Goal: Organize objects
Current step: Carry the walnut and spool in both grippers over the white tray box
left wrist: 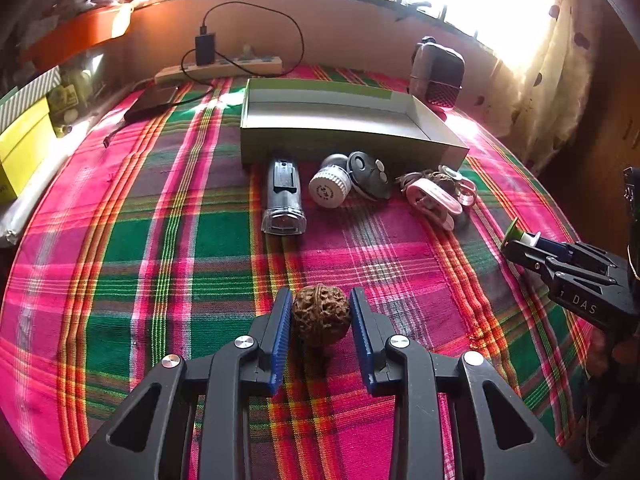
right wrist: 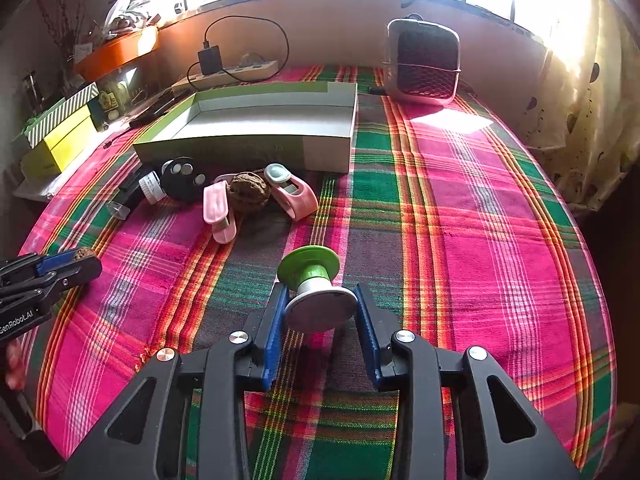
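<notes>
Two in hand: left gripper [left wrist: 321, 314] clamps a walnut [left wrist: 321, 315]; right gripper [right wrist: 321, 305] clamps a green-capped spool [right wrist: 316, 294], both just above the plaid cloth [right wrist: 460, 216].
Waiting: torch [left wrist: 282, 196], white jar [left wrist: 329, 187], black remote [left wrist: 369, 174], pink clips [right wrist: 294, 192], second walnut [right wrist: 248, 191].
Box [left wrist: 340, 120]: empty, nothing sorted yet.

Each black gripper [left wrist: 322, 316] has blue ribbed pads [left wrist: 280, 340] and silver screws.
</notes>
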A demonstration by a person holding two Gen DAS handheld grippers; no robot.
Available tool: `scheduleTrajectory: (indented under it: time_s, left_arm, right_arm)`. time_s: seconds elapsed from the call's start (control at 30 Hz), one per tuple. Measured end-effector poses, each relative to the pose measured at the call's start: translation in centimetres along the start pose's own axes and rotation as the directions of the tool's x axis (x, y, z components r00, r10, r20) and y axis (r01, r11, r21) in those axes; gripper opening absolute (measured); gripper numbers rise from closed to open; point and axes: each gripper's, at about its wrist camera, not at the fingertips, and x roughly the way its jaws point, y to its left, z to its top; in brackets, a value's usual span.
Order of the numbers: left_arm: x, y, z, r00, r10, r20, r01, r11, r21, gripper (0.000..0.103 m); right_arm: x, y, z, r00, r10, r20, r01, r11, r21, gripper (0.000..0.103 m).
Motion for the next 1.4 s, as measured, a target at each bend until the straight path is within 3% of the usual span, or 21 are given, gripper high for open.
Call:
scheduleTrajectory:
  time_s: [0.77,1.07,1.4]
  left_arm:
    - [-0.2,-1.3,4.5,0.999,-0.025,0.042,0.023,0.999,0.043,0.027]
    - [0.8,-1.0,7.8,0.998,-0.037,0.05,0.035,0.998,0.051,0.027]
    - [3.7,0.0,12.2,0.999,-0.017,0.044,0.014,0.998,0.058,0.027]
  right_arm:
    - [-0.8,0.6,3.3,0.998,0.022,0.06,-0.021,1.0,-0.024,0.034]
    - [-0.4,1.3,6.7,0.996,0.034,0.087,-0.029,0.998,-0.063,0.034]
    - [3.0,1.2,11.5,0.997,0.011,0.081,-0.004,0.997,-0.081,0.034]
